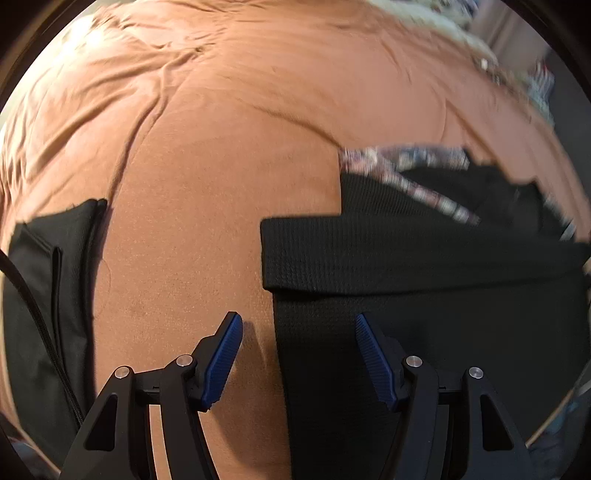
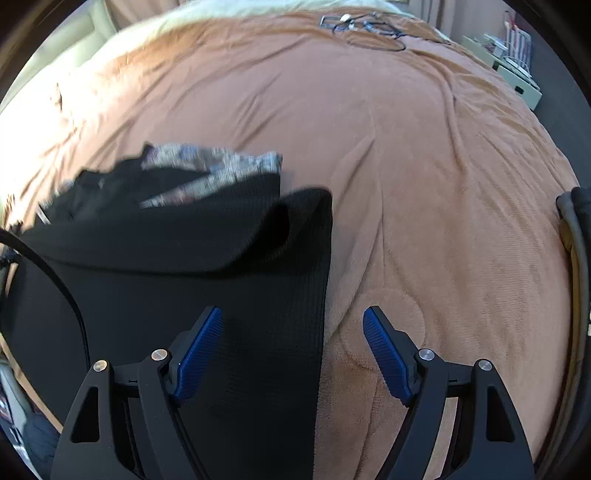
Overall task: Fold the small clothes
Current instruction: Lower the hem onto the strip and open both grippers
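Observation:
A black ribbed garment (image 1: 406, 258) lies on the orange-brown bed cover (image 1: 240, 129), its upper part folded down over the lower. A blurred patterned fabric (image 1: 406, 158) shows at its far edge. My left gripper (image 1: 297, 319) hangs open just above the garment's left edge, one finger over the cover and one over the cloth, gripping nothing. In the right wrist view the same black garment (image 2: 184, 258) fills the left side, the patterned fabric (image 2: 221, 166) beyond it. My right gripper (image 2: 293, 312) is open across the garment's right edge, with nothing between its pads.
Another dark garment (image 1: 44, 295) lies at the left with a black cable (image 1: 37, 325) across it. Tangled cables (image 2: 365, 26) rest at the bed's far end. A dark and grey item (image 2: 572, 229) sits at the right edge, and pale furniture (image 2: 517, 81) stands beyond the bed cover (image 2: 424, 184).

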Motion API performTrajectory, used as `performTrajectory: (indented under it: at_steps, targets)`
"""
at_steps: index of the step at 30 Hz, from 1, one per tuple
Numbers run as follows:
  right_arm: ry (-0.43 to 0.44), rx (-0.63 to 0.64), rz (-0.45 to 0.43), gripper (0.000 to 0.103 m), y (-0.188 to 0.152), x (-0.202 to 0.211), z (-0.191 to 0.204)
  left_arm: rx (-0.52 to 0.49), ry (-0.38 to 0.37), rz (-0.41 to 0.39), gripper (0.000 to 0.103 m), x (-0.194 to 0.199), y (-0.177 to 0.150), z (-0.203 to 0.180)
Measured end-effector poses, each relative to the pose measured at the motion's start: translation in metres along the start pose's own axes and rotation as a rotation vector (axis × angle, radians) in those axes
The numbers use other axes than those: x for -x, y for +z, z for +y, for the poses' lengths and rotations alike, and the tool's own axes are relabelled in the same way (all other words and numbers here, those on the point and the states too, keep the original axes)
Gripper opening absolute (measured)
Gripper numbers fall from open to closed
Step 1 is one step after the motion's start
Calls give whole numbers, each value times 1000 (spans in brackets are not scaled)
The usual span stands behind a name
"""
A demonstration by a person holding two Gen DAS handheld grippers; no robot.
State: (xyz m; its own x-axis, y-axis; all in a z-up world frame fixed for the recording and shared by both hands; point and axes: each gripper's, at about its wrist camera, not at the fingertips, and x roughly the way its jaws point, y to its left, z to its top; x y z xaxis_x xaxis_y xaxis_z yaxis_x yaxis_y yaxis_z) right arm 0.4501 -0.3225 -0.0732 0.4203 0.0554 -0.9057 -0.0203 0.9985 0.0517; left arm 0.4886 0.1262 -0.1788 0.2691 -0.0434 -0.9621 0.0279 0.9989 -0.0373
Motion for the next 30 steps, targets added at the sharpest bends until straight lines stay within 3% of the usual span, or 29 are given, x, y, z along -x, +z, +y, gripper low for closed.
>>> performTrajectory:
  at_steps: [8, 13, 20, 27, 30]
  targets:
    - [-29, 24, -7, 77, 21, -21, 7, -8, 27, -2, 66, -20, 20, 0]
    - [-54, 33, -39, 77, 45, -37, 8, 1, 29, -38, 66, -27, 47, 4]
    - [-20, -17, -81, 77, 71, -59, 0, 61, -8, -105, 65, -35, 76, 13]
    - [82, -40, -121, 48, 70, -61, -10, 148, -127, -157, 52, -33, 80, 31]
    - [133, -49, -132, 41, 66, -57, -18, 180, -162, -157, 37, -31, 74, 45]
